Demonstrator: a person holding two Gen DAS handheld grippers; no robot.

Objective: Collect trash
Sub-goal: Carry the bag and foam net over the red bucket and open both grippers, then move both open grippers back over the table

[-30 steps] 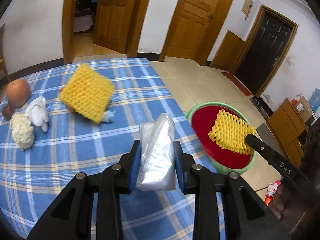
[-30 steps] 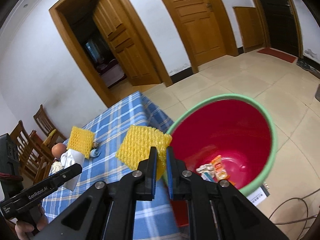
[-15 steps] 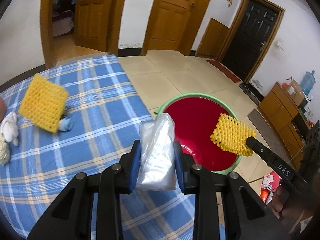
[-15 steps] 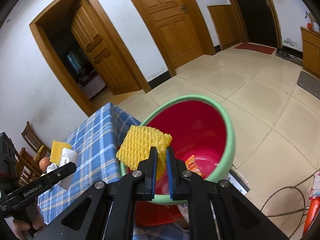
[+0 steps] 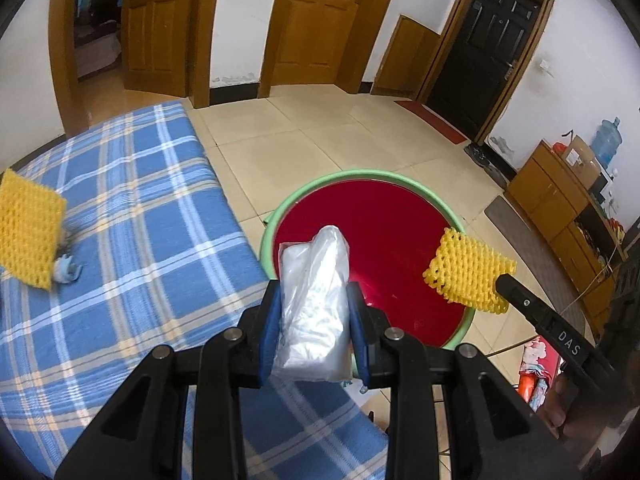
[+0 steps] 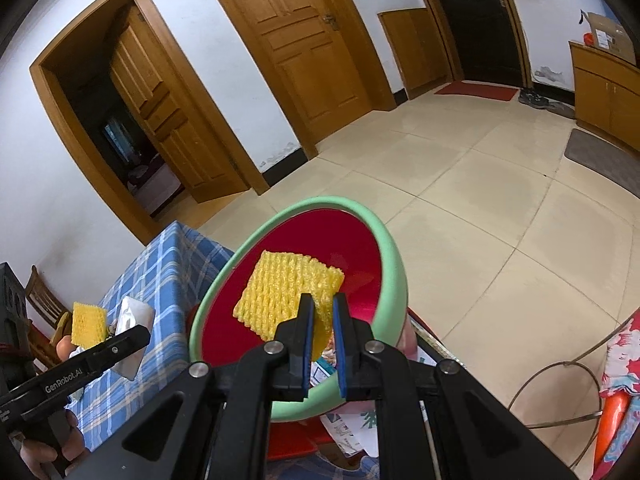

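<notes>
My left gripper [image 5: 314,312] is shut on a crumpled clear plastic bag [image 5: 314,312] and holds it at the near rim of the red bin with a green rim [image 5: 360,176]. My right gripper [image 6: 322,320] is shut on a yellow foam net [image 6: 286,294] and holds it over the bin's opening [image 6: 360,276]. That net [image 5: 466,276] also shows in the left wrist view above the bin's right side. A second yellow foam net [image 5: 28,230] lies on the blue plaid tablecloth [image 5: 140,240].
The bin stands on the tiled floor beside the table edge. A small blue-white scrap [image 5: 68,270] lies next to the table's foam net. Wooden doors, a low cabinet [image 5: 560,200] and a wire rack [image 6: 568,392] stand around the floor.
Both grippers have swung right, off the table toward the bin. The foam net now hangs over the bin's opening and the plastic bag has reached its rim.
</notes>
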